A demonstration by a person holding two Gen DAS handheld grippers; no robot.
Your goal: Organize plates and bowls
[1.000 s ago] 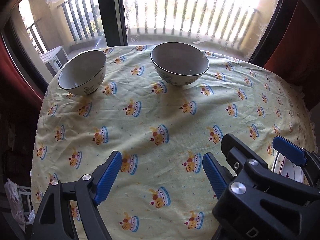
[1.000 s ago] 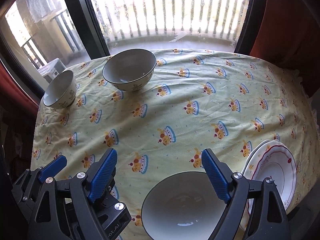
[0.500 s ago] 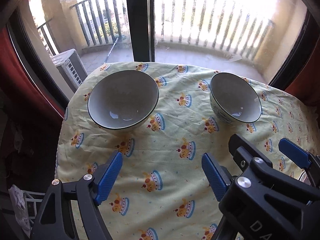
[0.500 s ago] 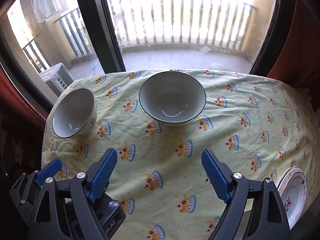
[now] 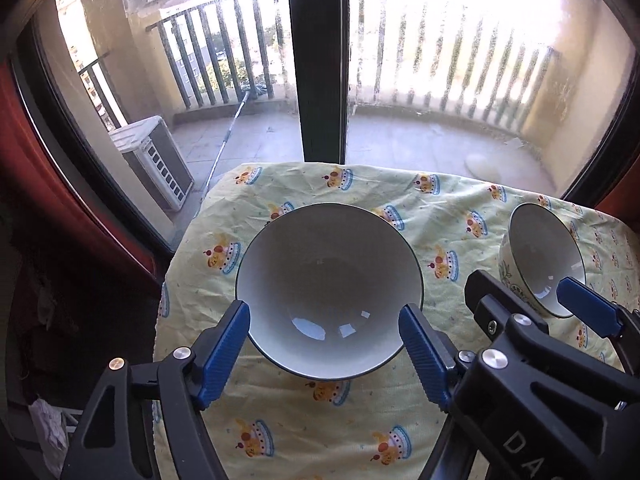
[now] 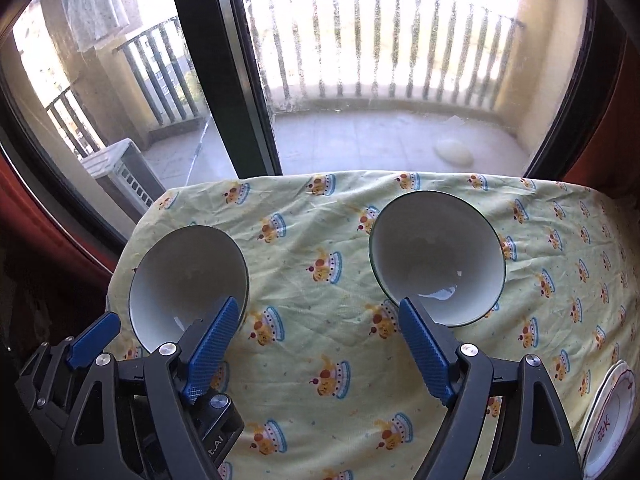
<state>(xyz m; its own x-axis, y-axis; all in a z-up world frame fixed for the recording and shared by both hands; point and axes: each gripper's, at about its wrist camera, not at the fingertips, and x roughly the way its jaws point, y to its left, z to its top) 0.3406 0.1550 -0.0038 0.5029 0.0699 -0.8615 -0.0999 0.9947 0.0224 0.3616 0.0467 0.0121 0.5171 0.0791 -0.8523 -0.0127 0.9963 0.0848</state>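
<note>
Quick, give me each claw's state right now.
Left claw: open, straddling the left bowl, not gripping.
Right claw: open, holding nothing.

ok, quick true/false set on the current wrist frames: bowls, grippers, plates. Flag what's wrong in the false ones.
1. Two bowls sit on the tablecloth: the left bowl and the right bowl. True.
2. The left gripper is shut on the left bowl. False: its fingers are spread either side of the bowl, open.
3. The right gripper holds the right bowl. False: it is open and empty.
4. Both bowls are empty. True.
5. The stacked plates lie at the table's near right edge. True.
</note>
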